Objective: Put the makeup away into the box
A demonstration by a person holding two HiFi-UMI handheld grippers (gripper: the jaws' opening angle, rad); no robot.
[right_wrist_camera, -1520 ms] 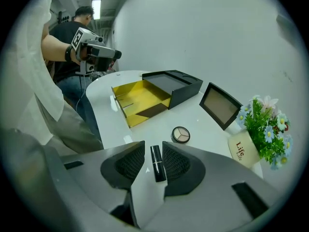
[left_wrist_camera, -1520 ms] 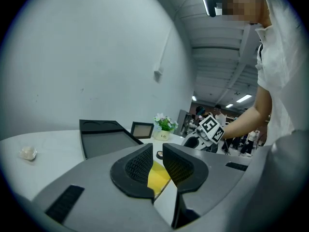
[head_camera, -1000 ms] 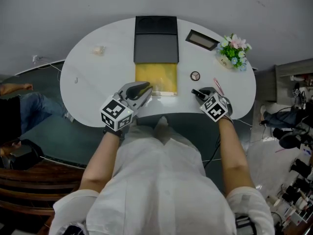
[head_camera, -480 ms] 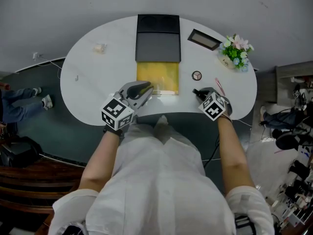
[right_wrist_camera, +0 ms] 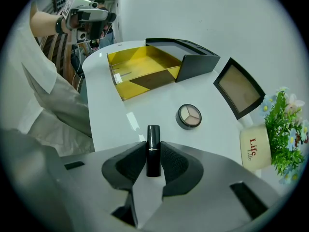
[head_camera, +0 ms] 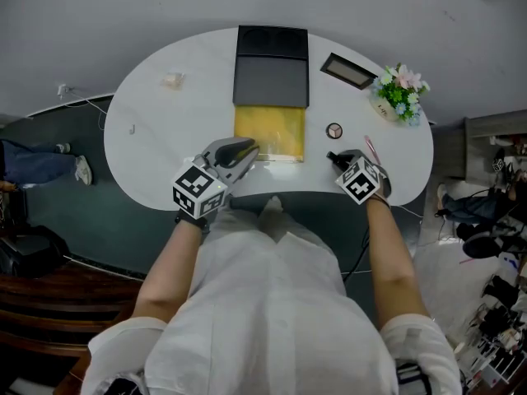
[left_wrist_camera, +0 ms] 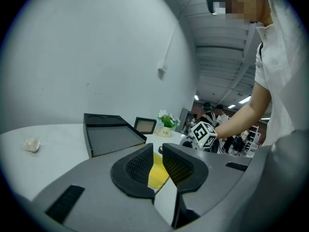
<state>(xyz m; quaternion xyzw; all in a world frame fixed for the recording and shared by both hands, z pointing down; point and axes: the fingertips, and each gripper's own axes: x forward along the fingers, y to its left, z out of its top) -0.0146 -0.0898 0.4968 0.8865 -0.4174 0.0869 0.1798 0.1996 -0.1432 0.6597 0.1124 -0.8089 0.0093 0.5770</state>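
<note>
- jaws of the right gripper are clamped onto a slim black lipstick with a thin silver band. it runs lengthwise between the ribbed black pads, its squared top poking past the tips.
- just beyond those jaws, a round compact with three pale powder wedges lies on the glossy white worktop.
- farther ahead and to the left, the rectangular box, yellow inside, sits open, its matte black lid laid back.
- jaws of the left gripper stand a narrow gap apart with nothing between them. the box's yellow lining shows through the gap.
</note>
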